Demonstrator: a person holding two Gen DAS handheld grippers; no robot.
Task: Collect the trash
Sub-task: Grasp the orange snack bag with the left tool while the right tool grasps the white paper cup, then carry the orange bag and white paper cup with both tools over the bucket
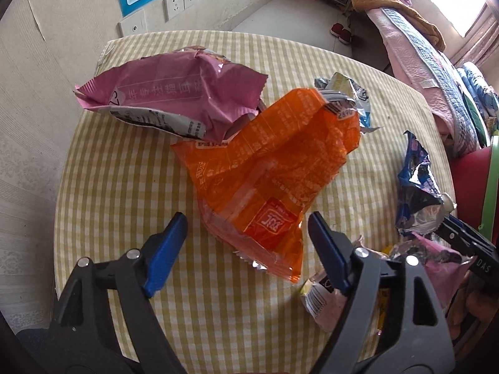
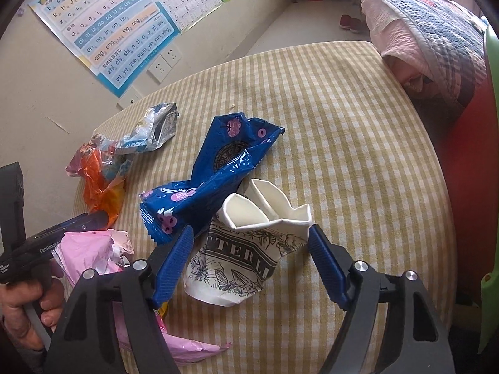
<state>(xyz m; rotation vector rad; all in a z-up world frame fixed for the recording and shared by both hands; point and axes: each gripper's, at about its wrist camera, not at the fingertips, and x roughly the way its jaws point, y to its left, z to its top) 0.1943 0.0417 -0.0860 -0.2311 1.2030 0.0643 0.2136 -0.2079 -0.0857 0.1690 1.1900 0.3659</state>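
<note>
Trash lies on a yellow checked tablecloth (image 1: 124, 187). In the left wrist view my left gripper (image 1: 246, 221) is open, its blue fingers either side of the near end of an orange wrapper (image 1: 274, 168). A pink wrapper (image 1: 174, 96) and a silver wrapper (image 1: 346, 93) lie beyond it. In the right wrist view my right gripper (image 2: 249, 237) is open around a crushed white paper cup (image 2: 246, 249). A blue cookie wrapper (image 2: 218, 168) lies just behind the cup. A pink wrapper (image 2: 90, 249) lies at the left, by the left gripper's body.
The blue wrapper (image 1: 414, 184) and a pink wrapper (image 1: 436, 261) sit at the right in the left wrist view. A wall with posters (image 2: 109, 31) and sockets stands behind the table. A bed with quilts (image 2: 430, 31) and a red seat (image 2: 467, 118) border the right side.
</note>
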